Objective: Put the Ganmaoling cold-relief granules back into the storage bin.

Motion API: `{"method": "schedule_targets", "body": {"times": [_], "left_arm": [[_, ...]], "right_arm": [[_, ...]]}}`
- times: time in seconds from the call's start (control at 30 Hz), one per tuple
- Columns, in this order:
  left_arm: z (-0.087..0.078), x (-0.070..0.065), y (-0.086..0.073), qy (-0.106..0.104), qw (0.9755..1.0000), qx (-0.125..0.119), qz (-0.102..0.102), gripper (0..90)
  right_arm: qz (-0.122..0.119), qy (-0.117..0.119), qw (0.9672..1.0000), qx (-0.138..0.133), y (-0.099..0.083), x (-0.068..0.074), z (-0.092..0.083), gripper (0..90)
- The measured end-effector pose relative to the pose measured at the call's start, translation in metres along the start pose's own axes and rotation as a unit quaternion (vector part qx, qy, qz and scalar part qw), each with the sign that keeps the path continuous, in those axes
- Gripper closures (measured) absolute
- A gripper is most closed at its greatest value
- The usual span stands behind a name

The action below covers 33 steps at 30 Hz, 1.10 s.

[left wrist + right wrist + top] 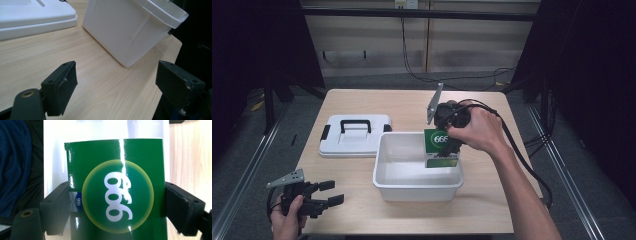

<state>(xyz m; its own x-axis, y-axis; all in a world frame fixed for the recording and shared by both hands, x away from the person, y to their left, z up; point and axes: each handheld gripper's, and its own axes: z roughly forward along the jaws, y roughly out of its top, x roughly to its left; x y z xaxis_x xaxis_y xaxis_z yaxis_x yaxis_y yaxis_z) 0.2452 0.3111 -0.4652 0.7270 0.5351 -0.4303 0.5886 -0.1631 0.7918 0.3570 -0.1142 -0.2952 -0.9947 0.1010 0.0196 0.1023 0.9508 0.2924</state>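
A green box (441, 148) with a white "999" in a yellow-ringed circle hangs inside the right end of the white plastic bin (388, 170). My right gripper (452, 131) is shut on the green box (117, 192), one black jaw on each side of it, pointing down into the bin. At the table's near left corner my left gripper (329, 193) is open, with nothing between its jaws, pointing right toward the bin. From the left gripper (115, 82) view the bin's wall (125, 27) stands just ahead.
The bin's white lid (354, 135) with a black handle lies flat on the wooden table (362, 105), left of the bin. The same lid (32, 17) lies to the upper left in the left gripper view. Black cables trail off the table's right side.
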Motion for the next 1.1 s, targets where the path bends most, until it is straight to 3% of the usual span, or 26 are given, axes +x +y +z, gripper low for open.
{"method": "schedule_targets", "body": {"times": [0.67,1.1], "left_arm": [[0.000,0.000,0.000,-0.001,1.0000,0.001,0.000,17.3],[0.000,0.000,0.000,-0.002,1.0000,0.002,0.002,17.3]], "right_arm": [[0.011,0.011,0.9992,0.038,-0.005,-0.005,0.039,15.6],[0.021,0.019,0.9988,0.041,-0.011,-0.008,0.059,15.6]]}}
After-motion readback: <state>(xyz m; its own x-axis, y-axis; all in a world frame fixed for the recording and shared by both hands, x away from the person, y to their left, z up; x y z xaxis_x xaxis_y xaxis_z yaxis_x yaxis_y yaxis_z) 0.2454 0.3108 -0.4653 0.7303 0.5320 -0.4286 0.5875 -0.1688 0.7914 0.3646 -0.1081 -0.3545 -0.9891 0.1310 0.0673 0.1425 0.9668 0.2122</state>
